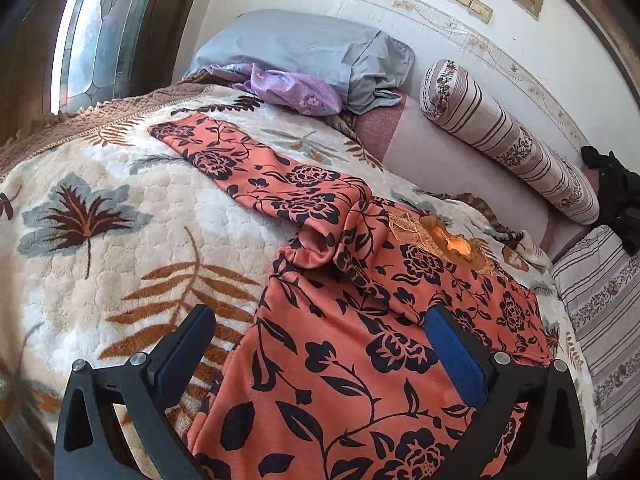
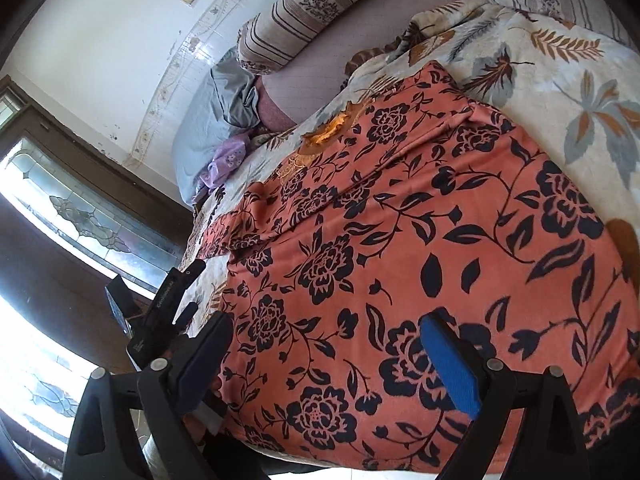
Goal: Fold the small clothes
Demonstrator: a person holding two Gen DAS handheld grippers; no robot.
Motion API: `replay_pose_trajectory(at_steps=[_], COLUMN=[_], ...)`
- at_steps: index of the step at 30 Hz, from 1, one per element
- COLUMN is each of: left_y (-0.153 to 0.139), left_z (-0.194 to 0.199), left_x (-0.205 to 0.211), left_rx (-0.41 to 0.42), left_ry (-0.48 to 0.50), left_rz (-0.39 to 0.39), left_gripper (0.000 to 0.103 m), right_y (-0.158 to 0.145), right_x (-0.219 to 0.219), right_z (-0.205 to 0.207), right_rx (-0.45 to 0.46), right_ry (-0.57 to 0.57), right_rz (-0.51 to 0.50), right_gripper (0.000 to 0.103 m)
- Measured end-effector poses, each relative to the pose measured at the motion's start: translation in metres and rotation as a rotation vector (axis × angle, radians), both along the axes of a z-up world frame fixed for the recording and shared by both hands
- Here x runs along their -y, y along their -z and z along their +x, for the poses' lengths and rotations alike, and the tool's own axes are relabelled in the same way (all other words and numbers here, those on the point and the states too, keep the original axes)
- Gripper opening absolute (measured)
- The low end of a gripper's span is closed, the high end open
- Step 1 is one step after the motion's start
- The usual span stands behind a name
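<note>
Hand-held gripper [image 1: 320, 344] agape, orange garment [image 1: 360, 360] hem cropped

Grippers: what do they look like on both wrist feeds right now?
Both match: the left gripper and right gripper have black plastic frames with triangular cutouts, silver round pivot bolts, and fingers lined with blue pads. No cables, sleeves or hands are visible.
</note>
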State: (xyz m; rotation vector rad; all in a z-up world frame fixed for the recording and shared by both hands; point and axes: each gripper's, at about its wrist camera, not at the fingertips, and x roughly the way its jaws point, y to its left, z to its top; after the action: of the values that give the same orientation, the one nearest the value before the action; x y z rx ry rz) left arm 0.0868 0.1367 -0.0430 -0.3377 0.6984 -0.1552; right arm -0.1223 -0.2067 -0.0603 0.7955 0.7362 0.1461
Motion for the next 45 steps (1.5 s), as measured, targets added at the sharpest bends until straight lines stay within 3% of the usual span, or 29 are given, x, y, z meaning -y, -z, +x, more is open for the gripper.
replay_pose_trajectory(at_steps=[9,14,19,21,22,23,26,29,30,31,33,34,36,39,41,45], left_y=[-0.011,0.013,0.032,0.036,0.039,0.040,0.026,-0.001,0.000,0.008,0.039,0.038,0.024,0.021,0.022,0.002], left_z=[0.035,0.085,0.109,0.115,0.119,0.122,0.116,0.095,0.092,0.093,0.107,0.106,0.100,0.104,0.106,0.095], left_x=[0.040,0.048,0.035,0.028,0.026,0.024,0.017,0.025,0.027,0.030,0.037,0.039,0.042,0.035,0.030,0.025], left_rx=[-0.102,-0.244,-0.314,-0.341,-0.370,-0.398,-0.332,-0.185,-0.174,-0.202,-0.386,-0.365,-0.299,-0.324,-0.361,-0.287], left_ry=[0.216,0.171,0.063,0.007,-0.015,-0.037,-0.074,-0.050,-0.042,-0.028,0.031,0.049,0.068,0.054,0.041,0.048], left_rz=[-0.170,-0.214,-0.306,-0.335,-0.324,-0.294,-0.245,-0.078,-0.038,-0.010,0.048,0.065,0.115,0.068,0.031,0.053], left_gripper=[0.103,0.103,0.103,0.074,0.026,0.007,0.007,0.008,0.008,0.010,0.017,0.018,0.031,0.049,0.050,0.053], right_y=[0.016,0.013,0.023,0.020,0.017,0.015,0.015,0.017,0.018,0.019,0.022,0.023,0.021,0.022,0.023,0.021], right_x=[0.022,0.043,0.060,0.059,0.058,0.058,0.063,0.071,0.072,0.073,0.074,0.073,0.073,0.073,0.074,0.077], right_z=[0.077,0.098,0.098,0.097,0.097,0.096,0.094,0.091,0.091,0.092,0.093,0.094,0.092,0.091,0.089,0.087], right_rx=[0.001,0.058,0.072,0.083,0.091,0.100,0.107,0.105,0.101,0.094,0.081,0.078,0.082,0.082,0.082,0.092], right_ry=[-0.162,-0.165,-0.123,-0.129,-0.129,-0.128,-0.110,-0.084,-0.079,-0.073,-0.072,-0.073,-0.073,-0.070,-0.067,-0.064], right_rz=[-0.037,-0.024,0.080,0.073,0.055,0.046,0.062,0.079,0.086,0.090,0.103,0.102,0.095,0.095,0.102,0.105], right_gripper=[0.096,0.096,0.096,0.096,0.096,0.096,0.096,0.096,0.096,0.096,0.096,0.096,0.096,0.096,0.096,0.096])
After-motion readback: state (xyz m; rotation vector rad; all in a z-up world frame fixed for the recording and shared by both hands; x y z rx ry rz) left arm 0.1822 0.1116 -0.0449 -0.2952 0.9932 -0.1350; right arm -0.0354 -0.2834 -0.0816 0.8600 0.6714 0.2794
